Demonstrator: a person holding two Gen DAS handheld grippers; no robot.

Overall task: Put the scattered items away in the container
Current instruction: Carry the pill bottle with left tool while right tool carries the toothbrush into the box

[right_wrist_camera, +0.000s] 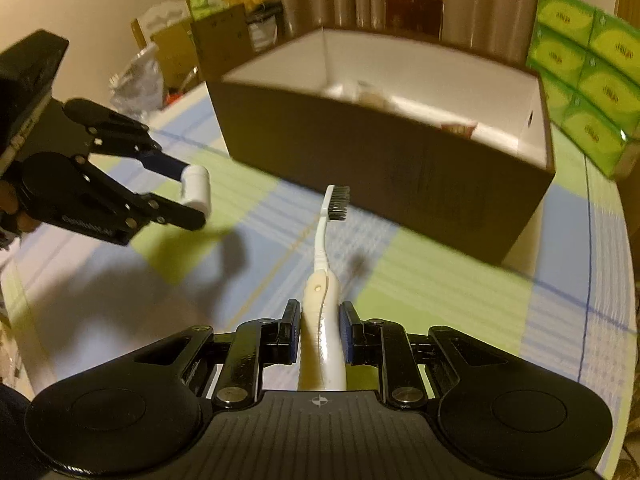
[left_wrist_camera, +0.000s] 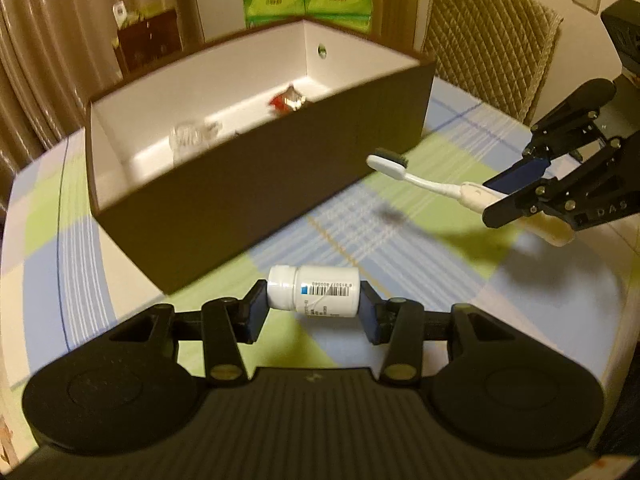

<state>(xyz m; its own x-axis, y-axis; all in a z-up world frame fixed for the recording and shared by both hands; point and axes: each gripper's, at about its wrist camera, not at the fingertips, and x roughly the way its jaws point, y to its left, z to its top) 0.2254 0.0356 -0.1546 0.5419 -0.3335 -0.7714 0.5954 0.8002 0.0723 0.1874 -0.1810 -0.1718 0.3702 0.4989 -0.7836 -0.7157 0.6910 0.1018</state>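
Observation:
My left gripper (left_wrist_camera: 314, 310) is shut on a white pill bottle (left_wrist_camera: 316, 290), held sideways above the checked tablecloth, just in front of the brown box (left_wrist_camera: 256, 184). It also shows in the right wrist view (right_wrist_camera: 190, 196) with the bottle (right_wrist_camera: 196, 190). My right gripper (right_wrist_camera: 320, 334) is shut on the handle of a white toothbrush (right_wrist_camera: 326, 248), bristles pointing toward the box (right_wrist_camera: 384, 168). In the left wrist view the right gripper (left_wrist_camera: 500, 202) holds the toothbrush (left_wrist_camera: 404, 170) in the air near the box's right corner.
The box is white inside and holds a red packet (left_wrist_camera: 286, 100) and a clear plastic item (left_wrist_camera: 192, 138). A padded chair (left_wrist_camera: 488, 40) stands behind the table. Green tissue packs (right_wrist_camera: 584, 72) are stacked by the box. The table's edge (left_wrist_camera: 24, 280) curves at left.

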